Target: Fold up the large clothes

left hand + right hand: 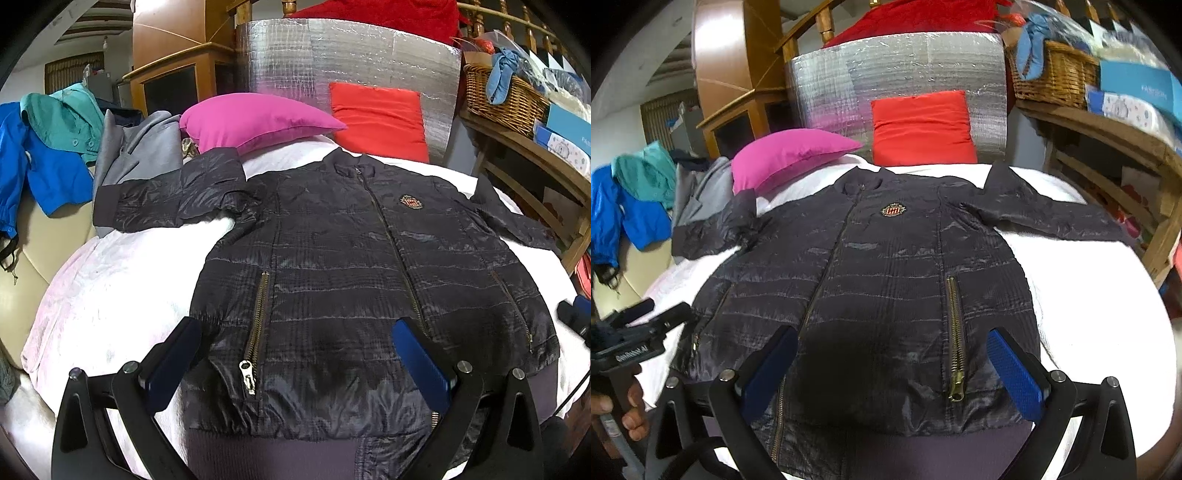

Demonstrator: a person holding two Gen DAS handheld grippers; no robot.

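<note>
A dark quilted jacket (332, 251) lies flat and face up on a white bed sheet (110, 288), zipped, sleeves spread to both sides, collar at the far end. It also shows in the right wrist view (879, 266). My left gripper (295, 332) is open and empty, hovering over the jacket's hem on its left half. My right gripper (892, 343) is open and empty over the hem on the right half. The left gripper (646, 317) shows at the left edge of the right wrist view, held by a hand.
A pink pillow (255, 122) and a red pillow (380, 118) lie at the bed's head before a silver foil panel (347, 55). Grey, blue and green clothes (55, 155) pile at the left. A wooden shelf with a wicker basket (502, 96) stands at the right.
</note>
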